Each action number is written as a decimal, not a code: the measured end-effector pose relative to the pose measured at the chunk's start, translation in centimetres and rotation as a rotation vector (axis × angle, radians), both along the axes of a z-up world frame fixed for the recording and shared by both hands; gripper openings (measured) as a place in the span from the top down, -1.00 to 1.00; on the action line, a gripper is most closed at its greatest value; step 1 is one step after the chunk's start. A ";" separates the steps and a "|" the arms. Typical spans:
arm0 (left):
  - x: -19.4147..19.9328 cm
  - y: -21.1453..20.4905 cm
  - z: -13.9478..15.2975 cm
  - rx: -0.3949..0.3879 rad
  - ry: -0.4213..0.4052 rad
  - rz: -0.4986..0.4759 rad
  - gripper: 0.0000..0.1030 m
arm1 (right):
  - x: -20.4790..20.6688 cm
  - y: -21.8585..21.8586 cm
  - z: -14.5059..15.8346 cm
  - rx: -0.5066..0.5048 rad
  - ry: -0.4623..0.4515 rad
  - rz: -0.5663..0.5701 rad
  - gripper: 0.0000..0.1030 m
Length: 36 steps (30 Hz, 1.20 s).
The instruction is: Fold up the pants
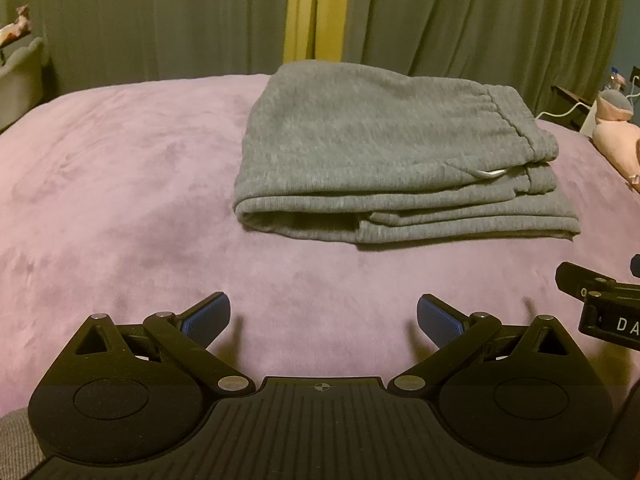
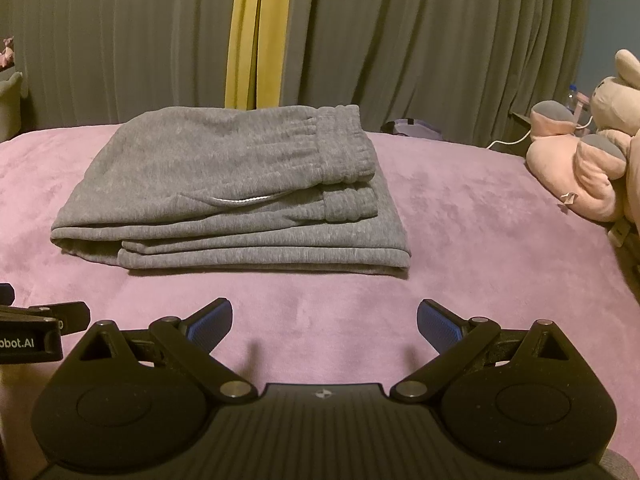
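The grey sweatpants (image 1: 384,152) lie folded into a thick rectangle on the purple blanket (image 1: 120,184), waistband and a white drawstring on top at the right. They also show in the right wrist view (image 2: 224,188). My left gripper (image 1: 323,318) is open and empty, held back from the near edge of the pants. My right gripper (image 2: 324,322) is open and empty too, just short of the pants' near edge. Part of the right gripper (image 1: 600,304) shows at the right edge of the left wrist view.
Pink plush toys (image 2: 588,160) lie at the bed's right side. Grey curtains (image 2: 400,40) with a yellow strip (image 2: 256,32) hang behind the bed. A white cable (image 2: 508,142) runs by the far right edge. Purple blanket (image 2: 460,220) surrounds the pants.
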<state>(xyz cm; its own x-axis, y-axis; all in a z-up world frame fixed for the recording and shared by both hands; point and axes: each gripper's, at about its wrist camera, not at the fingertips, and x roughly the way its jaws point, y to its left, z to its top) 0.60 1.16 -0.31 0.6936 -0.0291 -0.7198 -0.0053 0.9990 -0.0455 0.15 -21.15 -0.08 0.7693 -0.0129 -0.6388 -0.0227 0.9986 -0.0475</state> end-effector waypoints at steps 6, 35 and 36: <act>0.0 0.0 -0.1 0.004 0.005 -0.004 -1.00 | 0.0 -0.1 0.1 0.011 0.000 -0.005 -0.92; 0.1 0.1 -0.3 -0.029 0.006 -0.021 -1.00 | 0.0 0.1 -0.2 0.000 0.007 -0.003 -0.92; 0.1 0.1 -0.3 -0.025 0.008 -0.023 -1.00 | 0.0 0.1 -0.2 0.001 0.008 -0.003 -0.92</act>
